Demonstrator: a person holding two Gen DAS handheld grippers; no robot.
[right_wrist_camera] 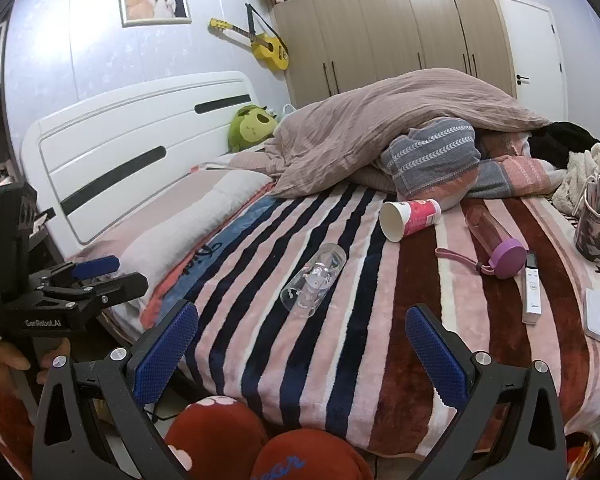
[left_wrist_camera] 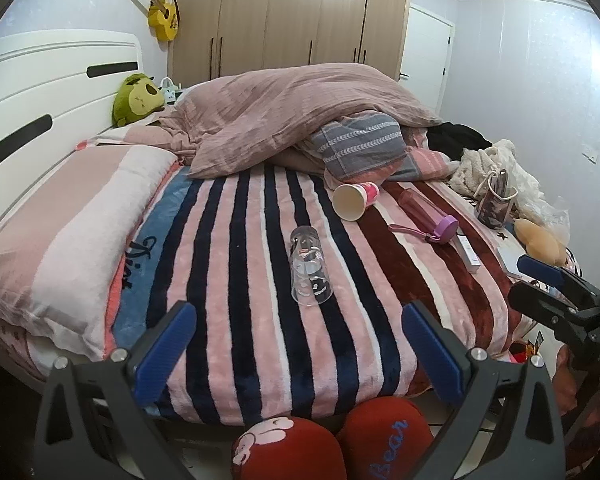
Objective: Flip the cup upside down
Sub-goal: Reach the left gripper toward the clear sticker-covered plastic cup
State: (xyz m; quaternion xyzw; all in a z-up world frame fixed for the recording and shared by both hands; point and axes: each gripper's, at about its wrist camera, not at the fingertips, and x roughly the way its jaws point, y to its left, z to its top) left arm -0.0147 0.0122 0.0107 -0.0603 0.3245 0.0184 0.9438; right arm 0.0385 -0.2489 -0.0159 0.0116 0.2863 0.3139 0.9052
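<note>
A clear glass cup (left_wrist_camera: 310, 267) with cartoon prints lies on its side on the striped blanket (left_wrist_camera: 236, 264), mouth toward me; it also shows in the right wrist view (right_wrist_camera: 314, 280). A pink and white paper cup (left_wrist_camera: 354, 199) lies on its side farther back, also in the right wrist view (right_wrist_camera: 409, 219). My left gripper (left_wrist_camera: 298, 344) is open and empty, held before the bed edge, short of the glass cup. My right gripper (right_wrist_camera: 302, 350) is open and empty, likewise short of the glass cup. Each gripper shows at the edge of the other's view.
A pink bottle with a purple lid (right_wrist_camera: 496, 240) and a white remote (right_wrist_camera: 531, 292) lie right of the cups. A bag (right_wrist_camera: 596, 220) stands at the far right. A heaped duvet (left_wrist_camera: 300, 108) and pillow (left_wrist_camera: 60, 240) lie behind. Red slippers (left_wrist_camera: 332, 444) are below.
</note>
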